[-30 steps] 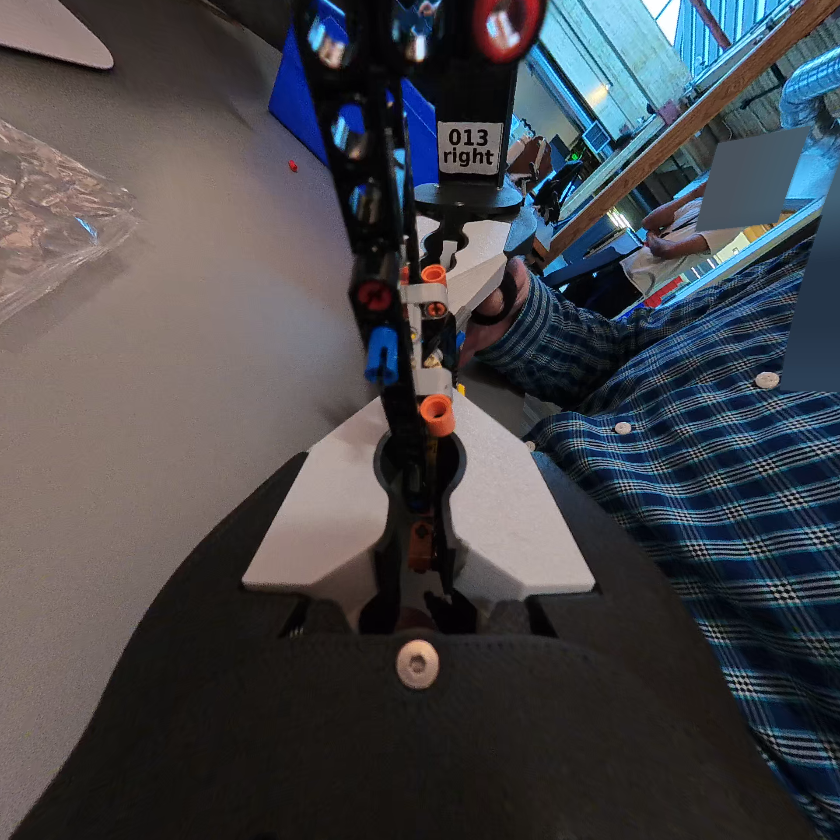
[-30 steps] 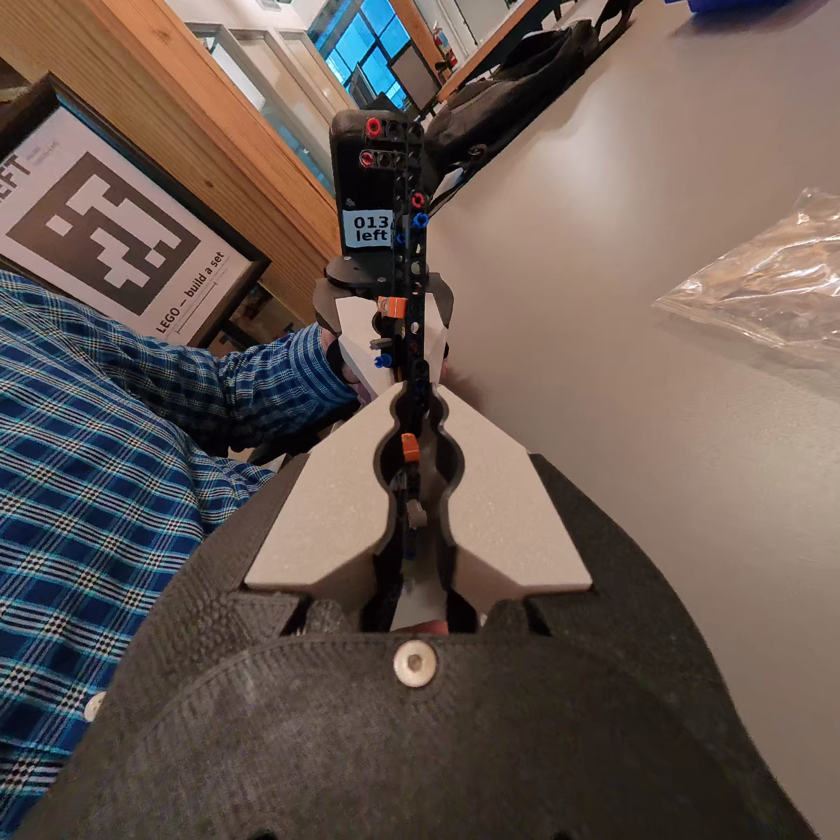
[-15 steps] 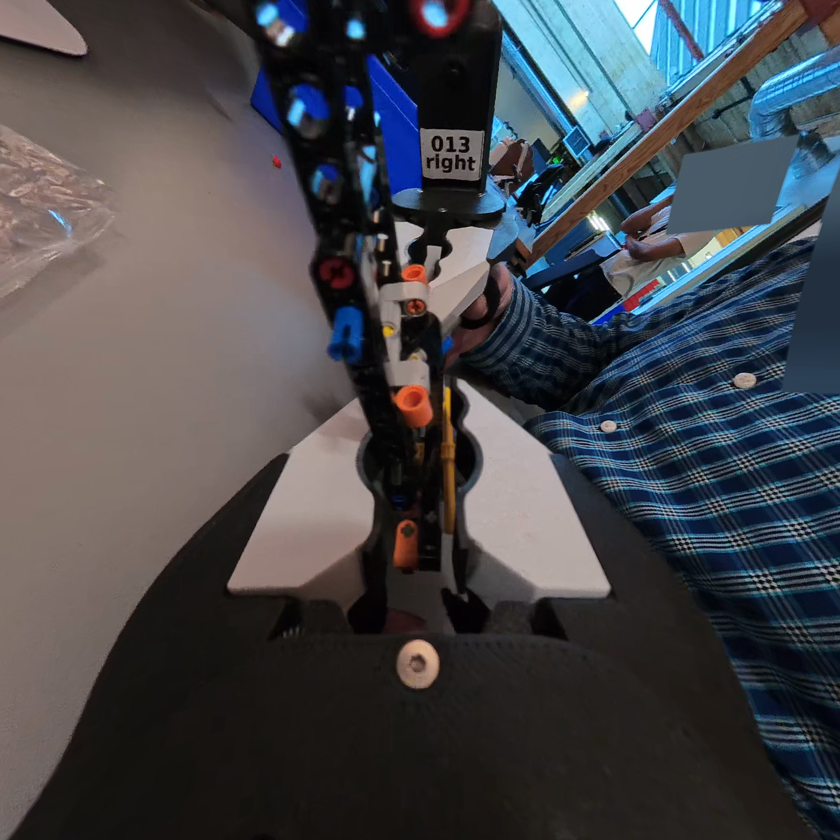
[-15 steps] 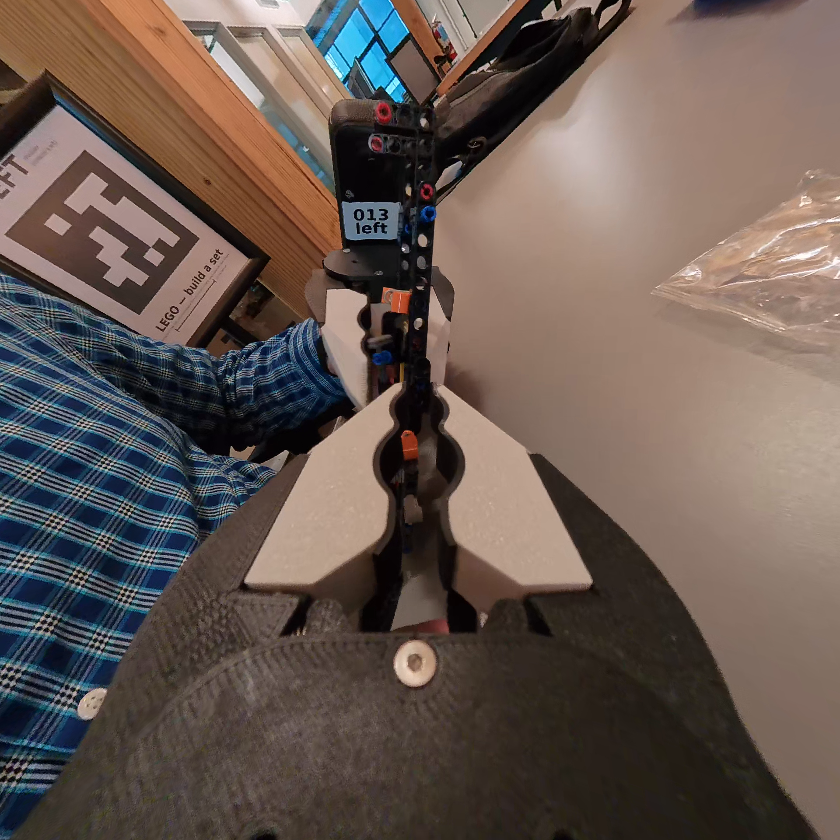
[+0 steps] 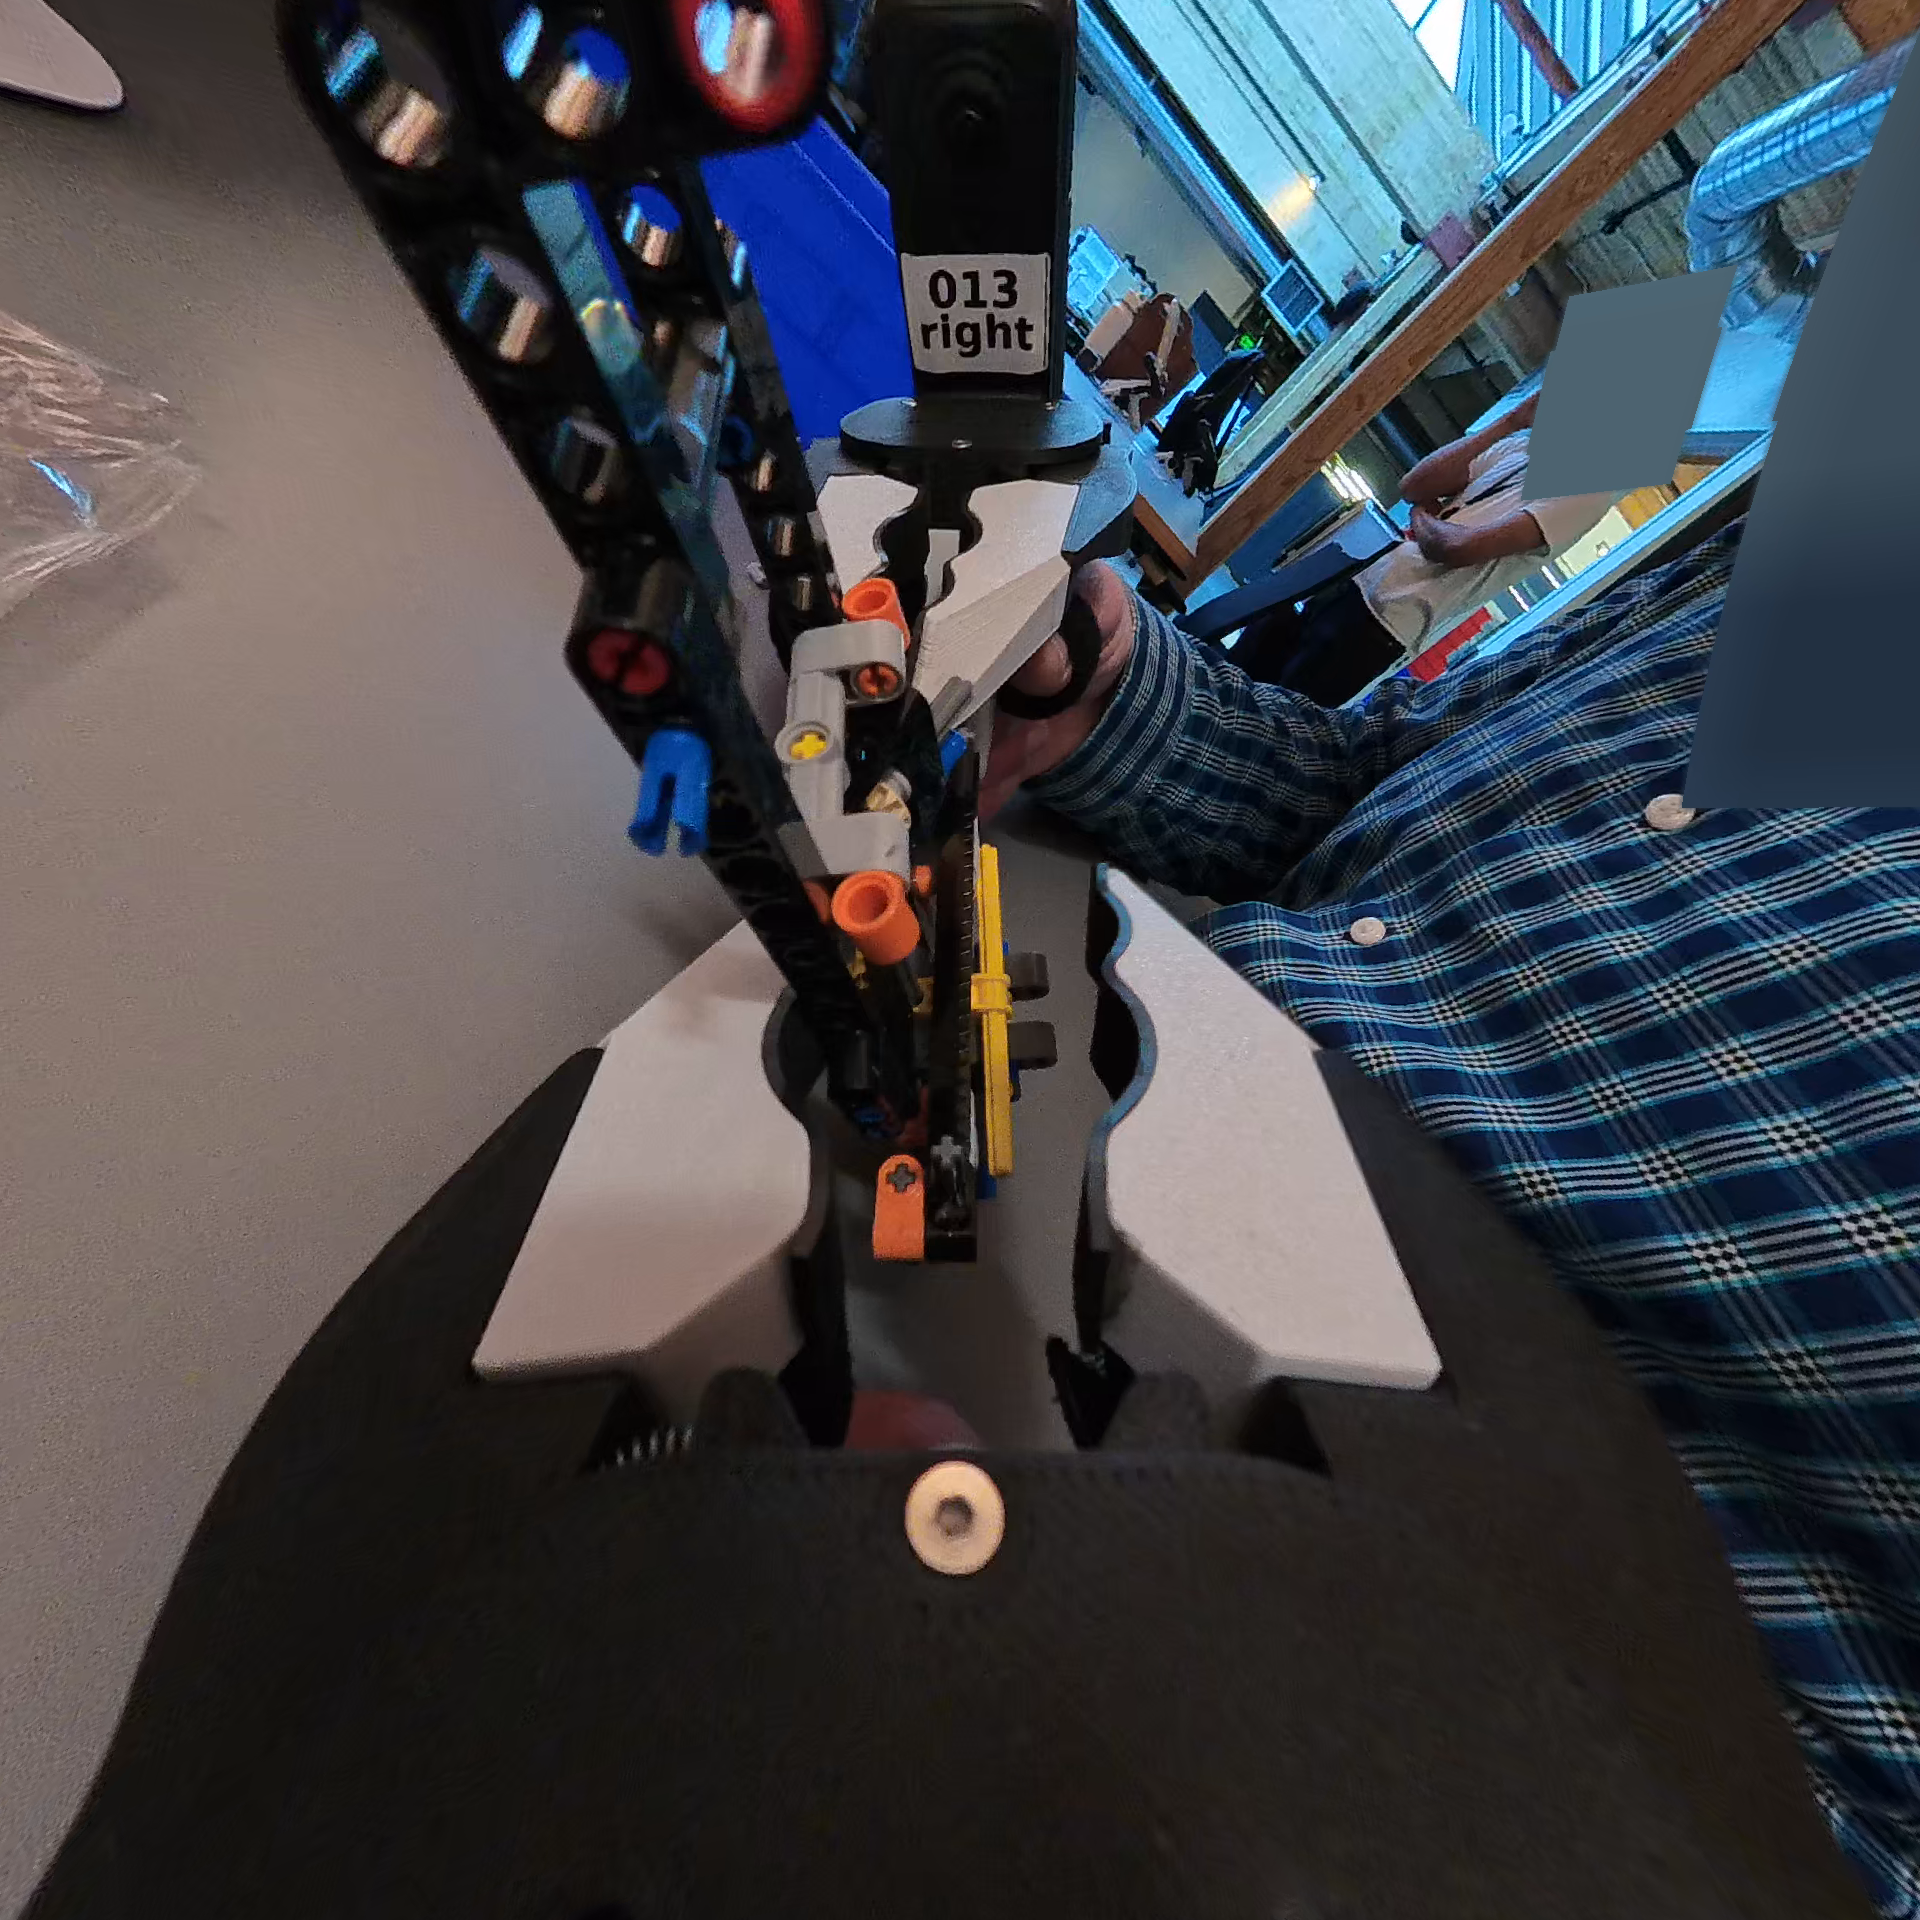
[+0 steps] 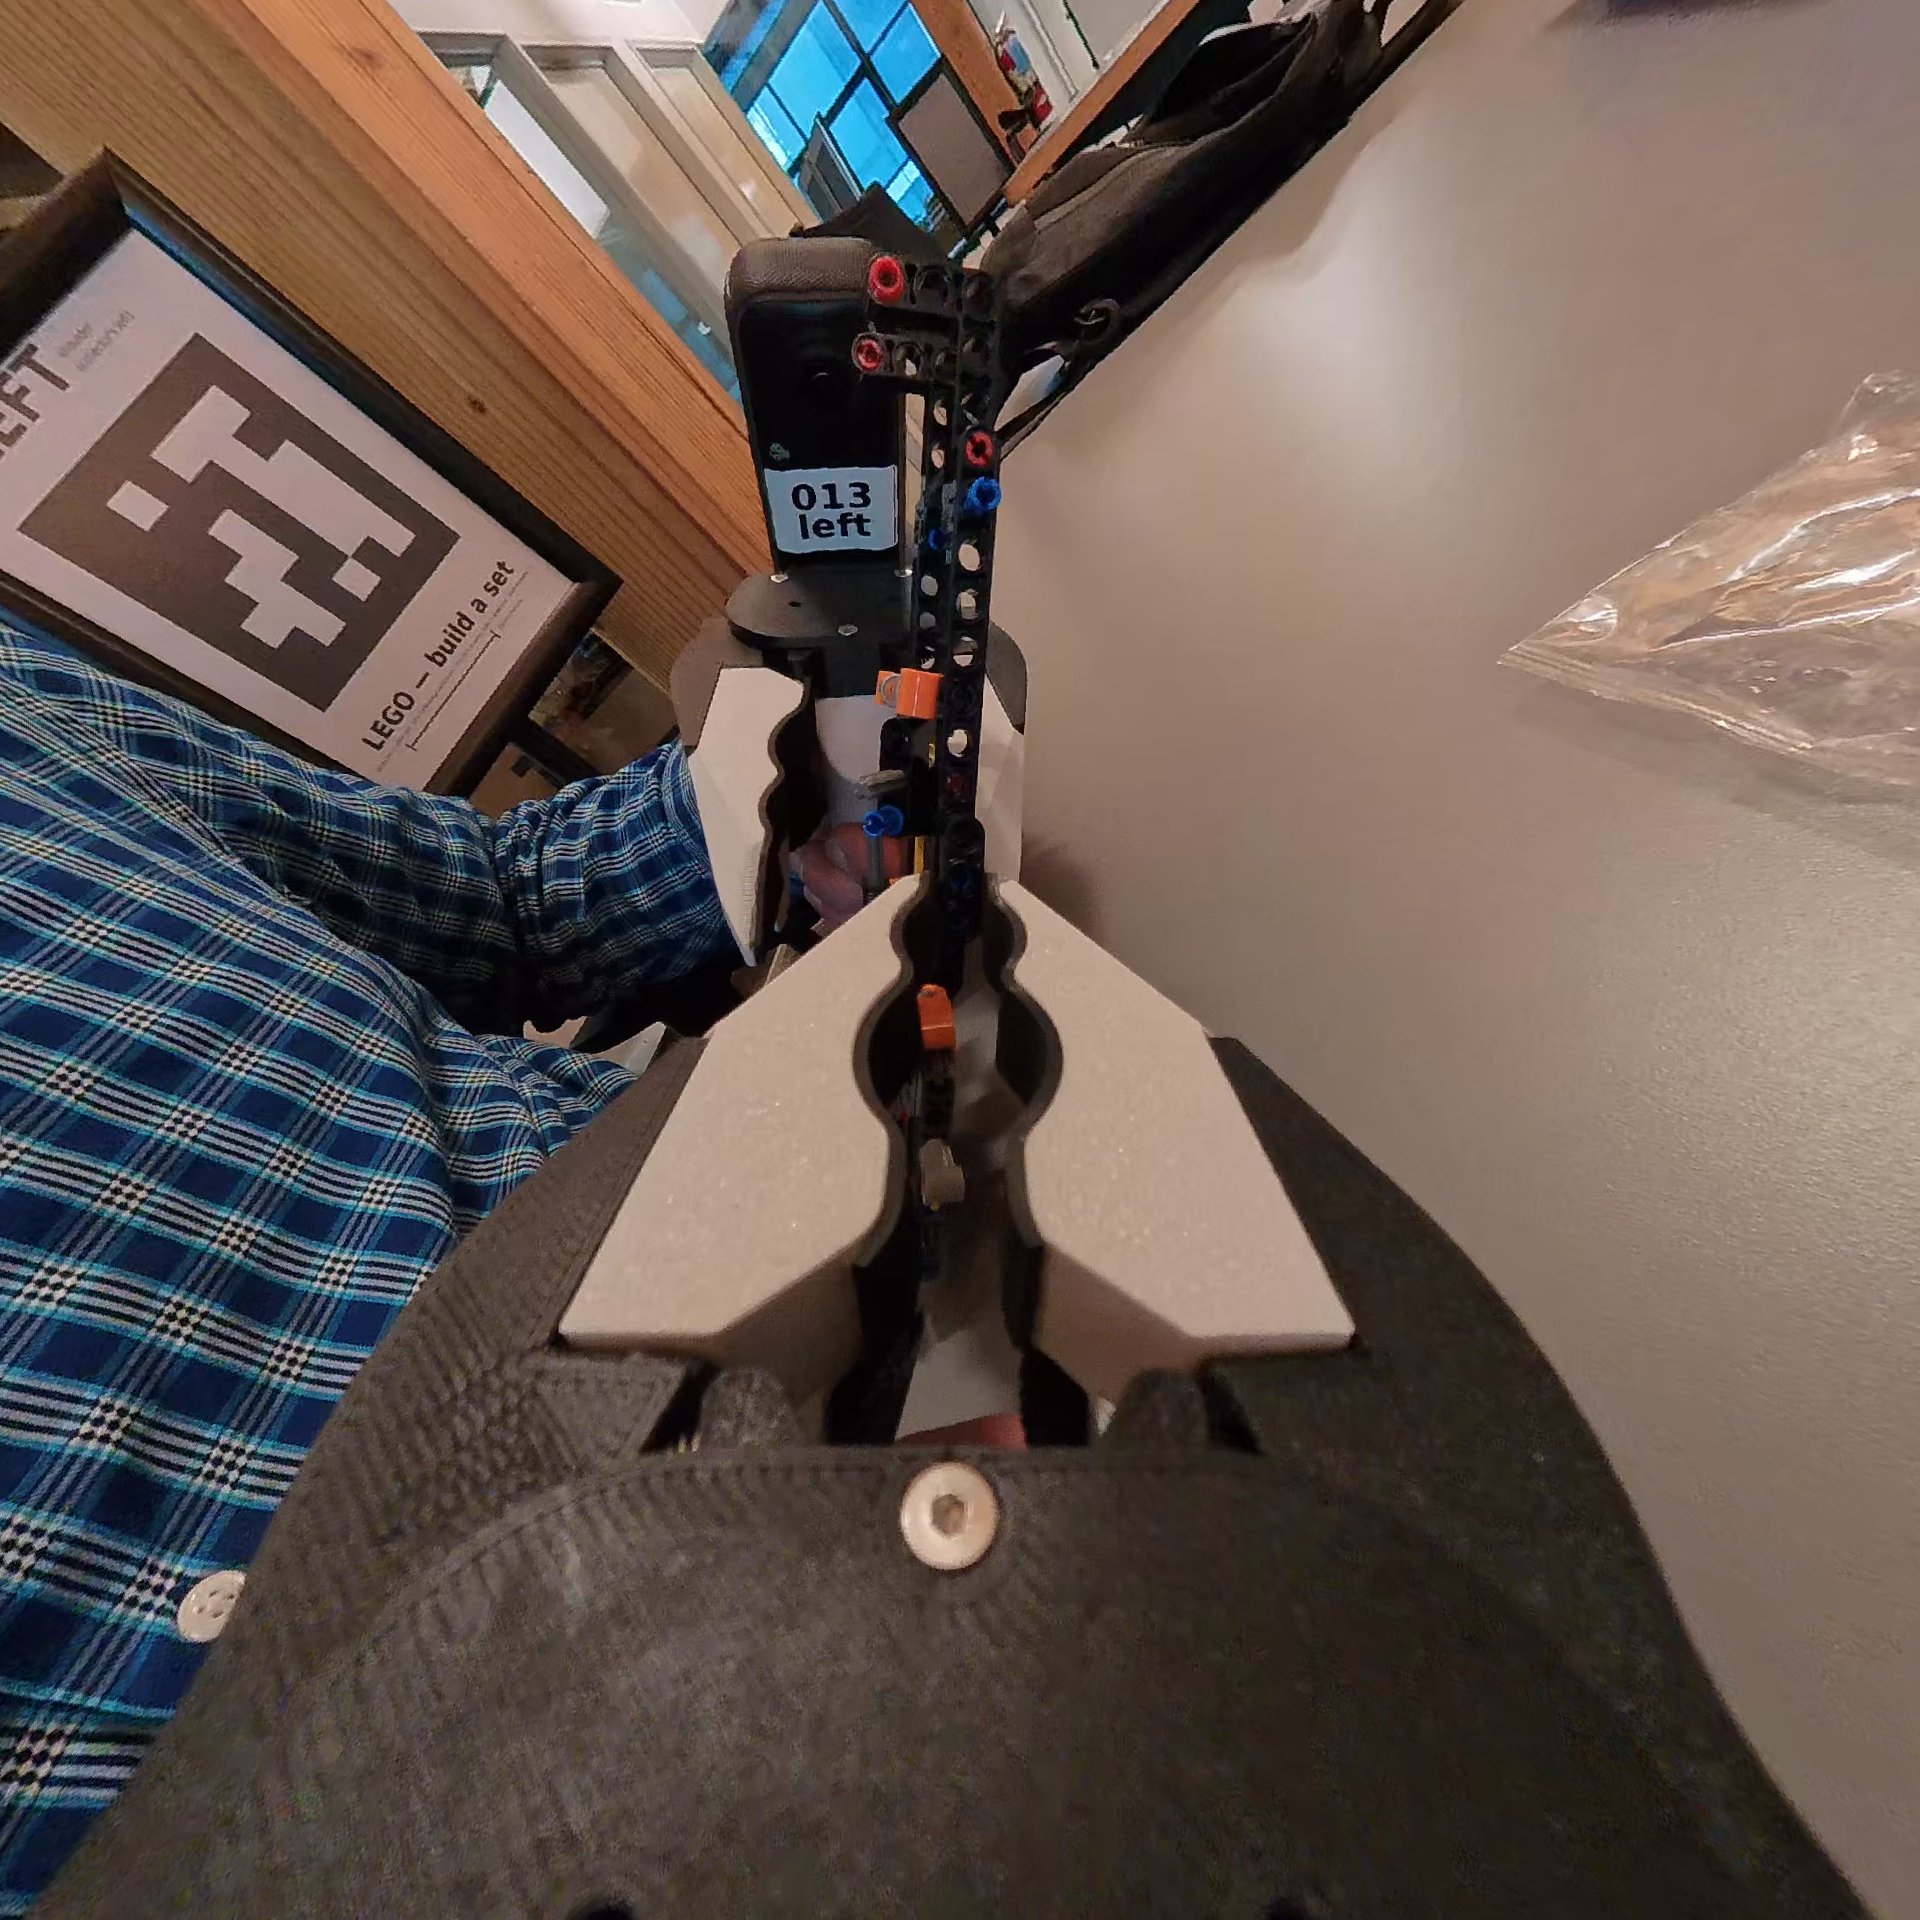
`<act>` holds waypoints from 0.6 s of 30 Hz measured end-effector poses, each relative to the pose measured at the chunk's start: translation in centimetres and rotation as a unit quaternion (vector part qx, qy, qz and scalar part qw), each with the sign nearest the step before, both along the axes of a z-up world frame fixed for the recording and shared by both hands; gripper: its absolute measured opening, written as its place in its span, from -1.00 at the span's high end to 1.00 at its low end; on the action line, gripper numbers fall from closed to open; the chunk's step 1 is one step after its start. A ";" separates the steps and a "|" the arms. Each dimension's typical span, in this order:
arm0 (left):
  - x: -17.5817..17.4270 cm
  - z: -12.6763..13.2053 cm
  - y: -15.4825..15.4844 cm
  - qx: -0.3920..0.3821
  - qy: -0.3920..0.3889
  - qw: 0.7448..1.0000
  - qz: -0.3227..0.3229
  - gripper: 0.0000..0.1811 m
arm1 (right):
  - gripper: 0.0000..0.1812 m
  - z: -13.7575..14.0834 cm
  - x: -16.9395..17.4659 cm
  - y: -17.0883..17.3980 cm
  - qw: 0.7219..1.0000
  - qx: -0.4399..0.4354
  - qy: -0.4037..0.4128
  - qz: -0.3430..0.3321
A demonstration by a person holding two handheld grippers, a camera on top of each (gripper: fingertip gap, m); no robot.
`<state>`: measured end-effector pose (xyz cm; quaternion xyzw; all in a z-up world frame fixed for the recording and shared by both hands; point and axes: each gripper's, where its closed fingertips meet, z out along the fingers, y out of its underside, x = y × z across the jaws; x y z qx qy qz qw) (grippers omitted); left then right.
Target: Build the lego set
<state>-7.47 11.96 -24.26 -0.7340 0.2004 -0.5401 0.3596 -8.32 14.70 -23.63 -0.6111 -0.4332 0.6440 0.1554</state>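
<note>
The lego assembly (image 5: 665, 582) is a long black holed beam carrying red and blue pins, orange connectors, grey links and a yellow axle. My left gripper (image 5: 925, 914) is open. Its fingers (image 5: 665, 1164) stand wide apart with the assembly's lower end between them, close to the left finger. My right gripper (image 6: 951, 894) is shut on the other end of the assembly (image 6: 961, 644). The right gripper also shows farther off in the left wrist view (image 5: 935, 582), and the open left gripper shows in the right wrist view (image 6: 862, 790). Both are held above the grey table (image 5: 260, 883).
A clear plastic bag (image 6: 1766, 644) lies on the table; it also shows in the left wrist view (image 5: 62, 488). A blue box (image 5: 821, 270) stands behind. The holder's plaid sleeve (image 5: 1558, 1039) is close by. A framed marker sign (image 6: 260, 540) and a dark backpack (image 6: 1143, 197) are farther off. Only a small space, under 4 cm, lies between the two pairs of fingers.
My left gripper has opened: its fingers have spread away from the assembly. The assembly now leans left in the left wrist view. The right gripper keeps its hold.
</note>
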 end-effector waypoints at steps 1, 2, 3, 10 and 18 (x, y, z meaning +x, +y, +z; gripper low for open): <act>0.0 0.0 -0.1 0.001 0.003 1.000 0.000 0.50 | 0.94 0.0 0.0 0.0 1.000 0.000 0.000 0.001; 0.0 -0.1 -0.1 0.002 0.006 1.000 0.002 0.50 | 0.94 0.0 0.0 0.0 1.000 0.000 0.000 0.001; -0.1 -0.2 -0.1 0.003 0.009 1.000 0.005 0.51 | 0.94 0.0 0.0 0.0 1.000 -0.001 0.000 0.001; -1.0 -0.1 1.2 0.004 0.008 0.998 0.056 0.89 | 0.94 0.1 0.0 -0.2 1.000 0.002 0.003 0.004; -0.8 0.3 1.6 0.018 0.003 0.997 0.071 0.93 | 0.94 0.4 0.1 0.1 1.000 0.007 0.014 -0.001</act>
